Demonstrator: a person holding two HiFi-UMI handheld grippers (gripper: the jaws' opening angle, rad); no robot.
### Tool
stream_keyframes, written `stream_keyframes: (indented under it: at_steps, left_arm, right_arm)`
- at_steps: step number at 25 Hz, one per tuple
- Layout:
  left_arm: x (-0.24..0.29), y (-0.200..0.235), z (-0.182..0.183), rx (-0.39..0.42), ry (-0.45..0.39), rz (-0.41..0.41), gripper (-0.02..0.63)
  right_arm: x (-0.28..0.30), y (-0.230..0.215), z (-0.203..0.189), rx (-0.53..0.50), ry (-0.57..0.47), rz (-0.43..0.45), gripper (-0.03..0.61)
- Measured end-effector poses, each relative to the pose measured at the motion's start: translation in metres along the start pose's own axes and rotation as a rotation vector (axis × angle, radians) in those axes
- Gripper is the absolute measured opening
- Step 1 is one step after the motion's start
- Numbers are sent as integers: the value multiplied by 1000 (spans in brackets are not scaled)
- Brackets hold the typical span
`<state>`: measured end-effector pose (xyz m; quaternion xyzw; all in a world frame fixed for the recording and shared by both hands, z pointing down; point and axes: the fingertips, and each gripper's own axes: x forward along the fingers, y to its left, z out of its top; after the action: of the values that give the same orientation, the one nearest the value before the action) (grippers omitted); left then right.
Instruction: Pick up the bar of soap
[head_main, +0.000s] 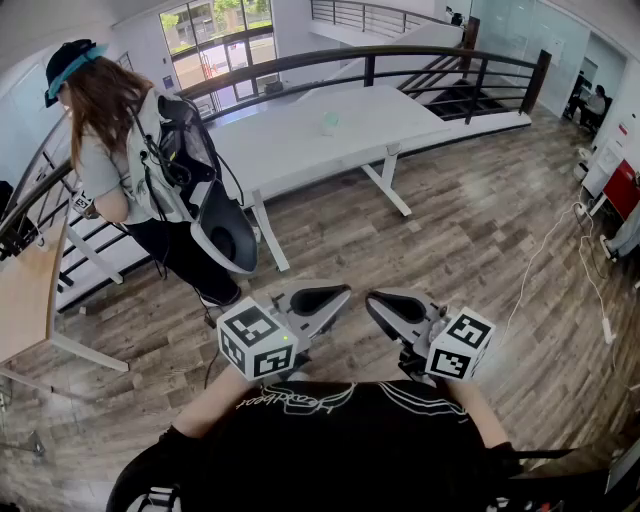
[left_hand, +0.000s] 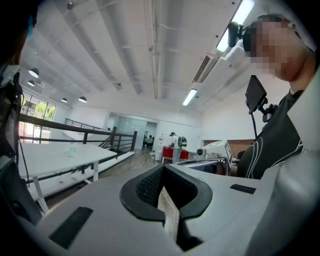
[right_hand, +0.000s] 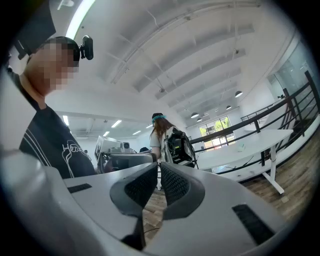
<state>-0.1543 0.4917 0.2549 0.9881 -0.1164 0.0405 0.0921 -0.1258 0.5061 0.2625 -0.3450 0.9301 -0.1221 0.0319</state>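
— What fills the room?
— A long white table (head_main: 290, 150) on a plank wooden floor (head_main: 470, 230), with a dark railing (head_main: 400, 52) curving behind it.
— Anyone about?
— A person (head_main: 110, 160) stands by the table's left end, head bent down, wearing a dark cap (head_main: 66, 58) and a grey backpack (head_main: 185, 150).
— And the edges?
— A pale wood desk (head_main: 25, 285) at far left, a red cabinet (head_main: 622, 188) at far right, and a white cable (head_main: 545, 255) trailing over the floor near it.
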Motion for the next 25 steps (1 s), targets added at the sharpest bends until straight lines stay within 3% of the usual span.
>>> stream_keyframes:
  at_steps: [15, 21, 25]
  left_arm:
    - [49, -32, -22, -65, 1, 32, 8]
    - [66, -45, -27, -112, -43, 38, 8]
    - [72, -50, -37, -121, -17, 64, 8]
  right_arm:
    - [-58, -19, -15, 30, 21, 1, 31]
    - [-86, -31, -21, 43, 10, -4, 31]
    - [-97, -38, -32, 78, 11, 1, 31]
